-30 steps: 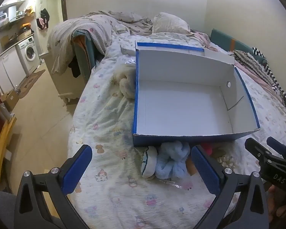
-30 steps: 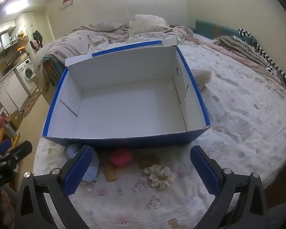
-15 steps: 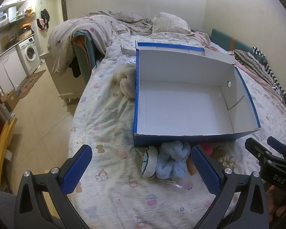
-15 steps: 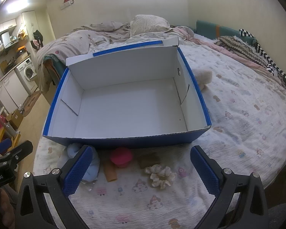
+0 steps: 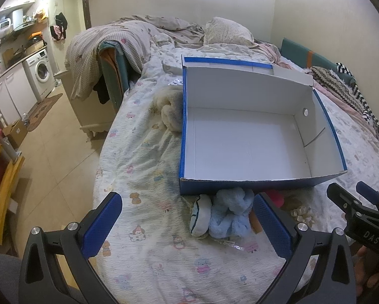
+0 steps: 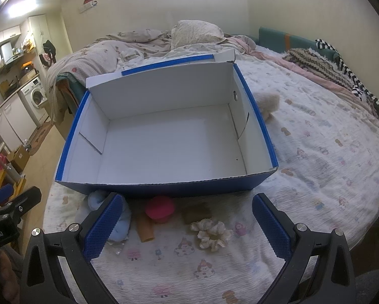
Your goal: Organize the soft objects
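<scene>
An empty blue box with a white inside (image 5: 262, 177) (image 6: 164, 190) sits on the bed. Soft objects lie in front of its near wall: a light blue plush (image 5: 230, 212) (image 6: 122, 221), a small white and blue item (image 5: 201, 214), a pink round piece (image 6: 160, 209), a tan roll (image 6: 145, 228), a brown pad (image 6: 197, 211) and a cream scrunchie (image 6: 211, 233). My left gripper (image 5: 187, 225) is open and empty, near the blue plush. My right gripper (image 6: 188, 228) is open and empty above the small items.
A cream fluffy item lies against the box's left side (image 5: 170, 112), and another shows at the box's right side (image 6: 268, 103). Crumpled bedding and a pillow (image 5: 227, 31) lie at the far end. The bed's left edge drops to the tiled floor (image 5: 55, 152).
Both views have shifted only slightly; the box and soft objects lie where they were. Both grippers stay open.
</scene>
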A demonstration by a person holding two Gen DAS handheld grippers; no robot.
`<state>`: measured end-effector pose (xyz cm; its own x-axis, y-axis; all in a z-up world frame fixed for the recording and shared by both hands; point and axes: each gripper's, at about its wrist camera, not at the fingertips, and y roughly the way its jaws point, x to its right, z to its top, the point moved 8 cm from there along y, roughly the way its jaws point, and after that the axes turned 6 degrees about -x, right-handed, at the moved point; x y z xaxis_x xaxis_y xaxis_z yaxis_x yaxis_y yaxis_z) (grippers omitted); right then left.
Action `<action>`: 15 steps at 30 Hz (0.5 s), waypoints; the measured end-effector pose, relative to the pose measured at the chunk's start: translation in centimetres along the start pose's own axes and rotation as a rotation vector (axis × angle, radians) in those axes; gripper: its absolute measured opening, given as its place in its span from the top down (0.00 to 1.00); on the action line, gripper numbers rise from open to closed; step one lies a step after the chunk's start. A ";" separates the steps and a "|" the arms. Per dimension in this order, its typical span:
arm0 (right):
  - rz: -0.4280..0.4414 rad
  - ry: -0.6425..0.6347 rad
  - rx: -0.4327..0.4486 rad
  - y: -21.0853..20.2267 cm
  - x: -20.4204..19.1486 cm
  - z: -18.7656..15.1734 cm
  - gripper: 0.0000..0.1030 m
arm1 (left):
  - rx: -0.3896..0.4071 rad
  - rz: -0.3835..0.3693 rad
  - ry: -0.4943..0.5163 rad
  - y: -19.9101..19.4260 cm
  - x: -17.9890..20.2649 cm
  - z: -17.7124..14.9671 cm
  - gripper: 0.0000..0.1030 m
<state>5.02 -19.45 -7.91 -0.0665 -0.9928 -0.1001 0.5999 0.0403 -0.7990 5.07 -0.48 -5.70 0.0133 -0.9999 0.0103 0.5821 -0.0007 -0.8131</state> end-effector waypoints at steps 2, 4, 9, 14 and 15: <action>-0.001 0.001 0.000 0.0 0.0 0.0 0.00 | 0.000 0.001 0.001 0.0 0.0 0.0 0.00; -0.001 0.000 0.000 0.0 0.0 0.0 0.00 | 0.001 -0.001 0.001 0.0 0.0 0.0 0.00; -0.001 -0.002 -0.001 0.0 0.2 -0.1 0.00 | -0.001 -0.002 -0.001 0.0 0.0 0.0 0.00; -0.001 -0.003 -0.002 0.1 0.2 -0.1 0.00 | 0.007 -0.001 0.008 -0.1 0.2 0.0 0.00; -0.001 -0.003 -0.002 0.1 0.2 -0.1 0.00 | 0.007 -0.002 0.008 -0.1 0.2 0.0 0.00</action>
<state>4.95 -19.63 -8.08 -0.0648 -0.9932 -0.0971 0.5980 0.0392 -0.8005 5.03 -0.66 -5.62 0.0057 -1.0000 0.0068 0.5874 -0.0022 -0.8093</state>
